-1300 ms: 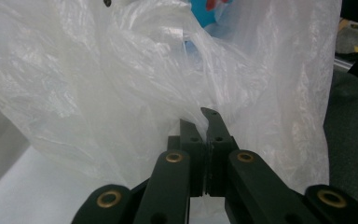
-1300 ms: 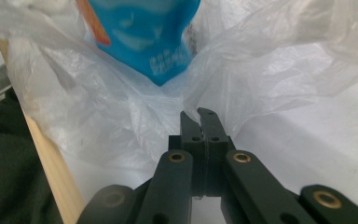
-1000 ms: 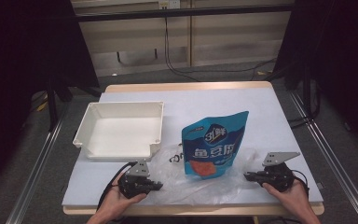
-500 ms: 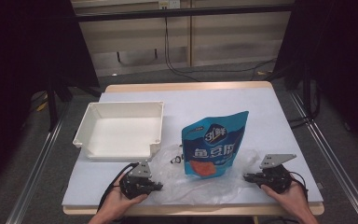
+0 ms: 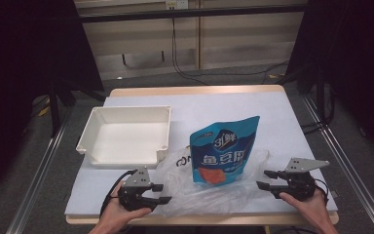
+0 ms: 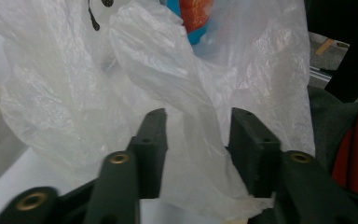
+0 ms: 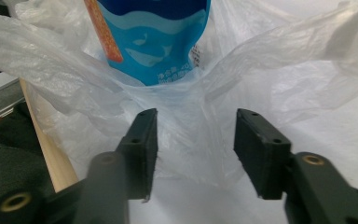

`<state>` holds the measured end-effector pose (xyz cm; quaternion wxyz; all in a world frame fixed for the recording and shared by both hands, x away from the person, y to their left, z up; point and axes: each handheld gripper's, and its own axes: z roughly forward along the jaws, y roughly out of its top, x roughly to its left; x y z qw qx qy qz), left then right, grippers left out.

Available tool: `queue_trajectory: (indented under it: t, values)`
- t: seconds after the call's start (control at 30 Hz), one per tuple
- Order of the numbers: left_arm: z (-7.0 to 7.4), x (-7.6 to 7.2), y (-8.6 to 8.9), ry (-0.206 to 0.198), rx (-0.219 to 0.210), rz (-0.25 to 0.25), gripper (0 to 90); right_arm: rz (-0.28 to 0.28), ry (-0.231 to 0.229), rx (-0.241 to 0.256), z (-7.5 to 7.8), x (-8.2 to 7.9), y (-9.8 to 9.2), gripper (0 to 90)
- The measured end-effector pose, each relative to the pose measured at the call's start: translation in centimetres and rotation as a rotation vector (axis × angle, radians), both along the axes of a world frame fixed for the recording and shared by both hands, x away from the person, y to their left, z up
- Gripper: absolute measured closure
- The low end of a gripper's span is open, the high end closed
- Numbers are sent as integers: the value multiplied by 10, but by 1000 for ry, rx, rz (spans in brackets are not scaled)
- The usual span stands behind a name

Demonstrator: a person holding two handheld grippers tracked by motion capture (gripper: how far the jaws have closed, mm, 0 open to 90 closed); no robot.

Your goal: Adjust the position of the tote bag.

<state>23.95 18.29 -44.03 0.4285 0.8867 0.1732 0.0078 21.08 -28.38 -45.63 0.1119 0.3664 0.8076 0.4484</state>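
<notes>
Your table (image 5: 292,112) carries a white tray (image 5: 126,134) at its left, sitting on the pale cover. To the tray's right lies a blue snack pouch (image 5: 222,152), its lower part resting on a crumpled clear plastic bag (image 5: 209,187) that spreads toward the near edge.

Your left gripper (image 5: 159,193) sits at the near left, held in your left hand (image 5: 114,217). Its jaws are parted, with nothing held between them. In the left gripper view the plastic bag (image 6: 168,93) lies directly ahead of the gripper (image 6: 196,140), and some of the film sits in the gap between the jaws, but they do not close on it.

Your right gripper (image 5: 265,179) sits at the near right, held in your right hand (image 5: 307,204). Its jaws are likewise apart and hold nothing. In the right gripper view the gripper (image 7: 196,140) points at the bag (image 7: 279,79), with the bottom of the pouch (image 7: 154,37) just beyond, inside the film.

The two grippers stand well apart, one at each side of the bag.
</notes>
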Motion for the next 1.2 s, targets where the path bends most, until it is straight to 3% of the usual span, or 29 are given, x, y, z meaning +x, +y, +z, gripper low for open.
queue_trajectory:
  t: [0.07, 0.1, 0.13, 0.27, 0.43, 0.53, 0.63, 0.67, 0.7, 0.73, 0.77, 0.8, 0.87, 1.0, 1.07, 1.1, 1.2]
  values:
    - [2, -2, 2, 16, -9, 7, 441, -19, -28, 11, 4, -5, -4, 414]
    - [3, -3, 2, 19, -11, 3, 441, -19, -28, 11, 4, -5, -4, 414]
    - [4, -4, 3, 9, -1, -1, 378, -39, -35, 26, 6, -7, -8, 373]
    - [14, -9, 5, -13, -41, -3, 311, -67, -62, 44, 15, -9, -13, 346]
    - [29, -10, 9, -39, -114, -2, 285, -63, -102, 62, 28, -13, -10, 338]
    - [39, -8, 13, -41, -172, 11, 280, -69, -130, 78, 36, -14, -10, 362]
    - [45, -7, 17, -58, -180, 17, 281, -73, -151, 74, 46, -15, -8, 416]
    - [48, -6, 19, -64, -185, 24, 283, -65, -156, 75, 48, -15, -7, 483]
    - [49, -5, 21, -64, -186, 27, 329, -51, -168, 74, 53, -14, -4, 548]
    - [51, -4, 21, -66, -198, 31, 329, -51, -168, 74, 53, -14, -4, 548]
    - [53, -2, 22, -68, -205, 28, 394, -41, -178, 73, 57, -12, 0, 635]
    - [55, 0, 21, -70, -216, 22, 394, -41, -178, 73, 57, -12, 0, 635]
    - [61, 7, 18, -90, -227, -2, 523, -32, -187, 69, 61, -8, 4, 695]
    - [70, 23, 6, -108, -264, -7, 680, 0, -176, 64, 67, 6, 17, 875]
    - [73, 29, -3, -119, -263, -13, 709, 3, -168, 60, 66, 10, 19, 897]
    - [77, 34, -12, -124, -275, -24, 745, 0, -138, 42, 63, 18, 21, 900]
    - [82, 39, -21, -130, -292, -40, 777, -2, -109, 37, 58, 25, 21, 900]
